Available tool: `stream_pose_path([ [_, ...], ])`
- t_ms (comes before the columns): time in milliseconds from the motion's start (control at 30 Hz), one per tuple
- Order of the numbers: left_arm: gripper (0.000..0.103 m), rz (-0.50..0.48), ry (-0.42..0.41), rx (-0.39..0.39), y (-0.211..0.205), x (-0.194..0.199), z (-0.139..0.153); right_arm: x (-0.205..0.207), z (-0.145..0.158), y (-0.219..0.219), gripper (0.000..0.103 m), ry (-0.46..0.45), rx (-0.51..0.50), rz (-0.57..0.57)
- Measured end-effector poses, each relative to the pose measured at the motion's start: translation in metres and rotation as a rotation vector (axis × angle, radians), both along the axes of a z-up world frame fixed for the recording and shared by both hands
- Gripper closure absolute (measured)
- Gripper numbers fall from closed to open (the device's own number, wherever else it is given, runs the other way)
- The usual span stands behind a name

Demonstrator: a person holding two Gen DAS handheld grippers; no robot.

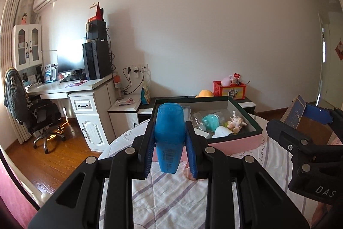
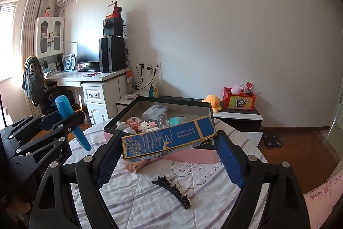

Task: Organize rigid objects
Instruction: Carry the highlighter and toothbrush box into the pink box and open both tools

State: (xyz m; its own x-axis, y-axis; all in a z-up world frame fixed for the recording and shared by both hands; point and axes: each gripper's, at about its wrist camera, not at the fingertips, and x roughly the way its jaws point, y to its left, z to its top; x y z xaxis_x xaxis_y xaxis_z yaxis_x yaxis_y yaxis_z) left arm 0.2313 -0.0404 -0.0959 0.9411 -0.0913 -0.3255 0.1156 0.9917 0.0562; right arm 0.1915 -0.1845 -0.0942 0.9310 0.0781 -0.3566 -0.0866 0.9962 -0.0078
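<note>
Currently my left gripper [image 1: 170,138] clamps the blue case [image 1: 169,134] above the bed [image 1: 171,196]. R gripper [image 2: 169,156] grips the blue carton [image 2: 168,141] lengthwise, jaws wide. Only R view shows the black hair clip [image 2: 172,193]; storage box [image 1: 235,142] sits ahead.

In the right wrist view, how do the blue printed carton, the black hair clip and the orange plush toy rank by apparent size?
1. blue printed carton, though it is nearest the camera.
2. black hair clip.
3. orange plush toy, far away, so its true size is unsure.
</note>
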Motion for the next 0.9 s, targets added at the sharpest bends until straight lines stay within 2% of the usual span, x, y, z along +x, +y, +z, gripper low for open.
stream_pose_path([
  [233, 0.076, -0.039, 0.044, 0.008, -0.012, 0.068, 0.003, 0.061, -0.006, -0.009, 0.018, 0.039, -0.026, -0.013],
  [333, 0.076, -0.063, 0.095, 0.013, -0.02, 0.108, -0.002, 0.099, -0.014, -0.018, 0.018, 0.088, -0.023, -0.017],
  [567, 0.076, -0.051, 0.232, 0.043, -0.029, 0.191, -0.037, 0.174, -0.051, -0.024, 0.018, 0.228, -0.022, -0.001],
  [767, 0.075, -0.043, 0.295, 0.057, -0.032, 0.212, -0.066, 0.193, -0.074, -0.022, 0.017, 0.281, -0.022, 0.007],
  [800, 0.074, -0.039, 0.301, 0.06, -0.031, 0.213, -0.069, 0.194, -0.076, -0.022, 0.016, 0.286, -0.026, 0.007],
  [867, 0.062, -0.046, 0.297, 0.054, -0.031, 0.205, -0.069, 0.191, -0.075, -0.02, 0.016, 0.282, -0.027, 0.006],
  [900, 0.049, -0.042, 0.284, 0.053, -0.029, 0.201, -0.066, 0.188, -0.071, -0.02, 0.014, 0.267, -0.029, 0.0],
])
